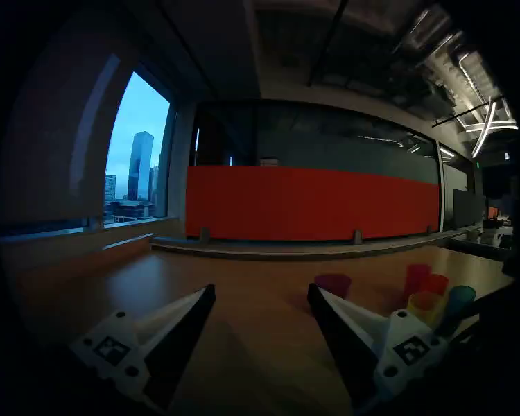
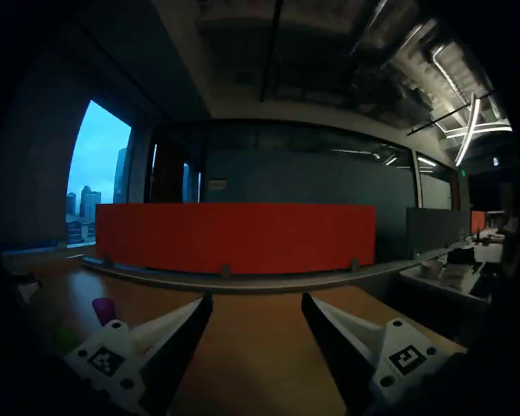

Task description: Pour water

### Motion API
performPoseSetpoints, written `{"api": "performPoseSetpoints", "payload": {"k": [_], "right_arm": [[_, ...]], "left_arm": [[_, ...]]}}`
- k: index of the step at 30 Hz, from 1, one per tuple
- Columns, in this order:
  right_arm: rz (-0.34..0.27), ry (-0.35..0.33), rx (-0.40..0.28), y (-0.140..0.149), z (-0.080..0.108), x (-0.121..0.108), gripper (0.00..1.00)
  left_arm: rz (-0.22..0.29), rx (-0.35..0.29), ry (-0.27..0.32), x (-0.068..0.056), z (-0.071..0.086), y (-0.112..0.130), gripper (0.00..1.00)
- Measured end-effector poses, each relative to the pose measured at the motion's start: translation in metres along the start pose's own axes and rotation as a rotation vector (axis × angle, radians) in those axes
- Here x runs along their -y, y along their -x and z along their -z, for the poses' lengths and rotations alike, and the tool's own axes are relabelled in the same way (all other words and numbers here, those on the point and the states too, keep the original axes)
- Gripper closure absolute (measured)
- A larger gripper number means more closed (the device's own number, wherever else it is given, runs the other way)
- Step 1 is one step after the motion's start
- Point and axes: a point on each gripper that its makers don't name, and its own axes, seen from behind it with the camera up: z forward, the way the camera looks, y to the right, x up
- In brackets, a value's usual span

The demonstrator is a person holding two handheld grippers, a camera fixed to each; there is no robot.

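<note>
- The left hand-held gripper [image 1: 261, 287] was released, its 2 fingers spread wide above the wooden desk [image 1: 260, 353] with nothing between them.
- The right hand-held gripper [image 2: 256, 297] was spread apart in the same way and grasped nothing.
- In the left gripper view, a purple cup [image 1: 333, 283] stood on the desk just beyond the right-hand fingertip.
- Farther right, 4 cups clustered together: a red cup [image 1: 417, 276], an orange cup [image 1: 437, 283], a yellow cup [image 1: 425, 304] and a teal cup [image 1: 460, 299].
- A red partition [image 1: 308, 204] ran along the desk's far edge.
</note>
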Motion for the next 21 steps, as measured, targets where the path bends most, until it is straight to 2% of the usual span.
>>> {"api": "performPoseSetpoints", "payload": {"k": [9,21], "right_arm": [[0.006,-0.012,0.004,-0.001,-0.003,0.007,0.01],[0.0,-0.004,0.01,0.003,-0.001,0.003,0.01]], "left_arm": [[0.011,0.006,-0.005,0.005,-0.002,0.007,0.01],[-0.039,0.009,-0.01,0.001,-0.004,0.011,0.01]]}}
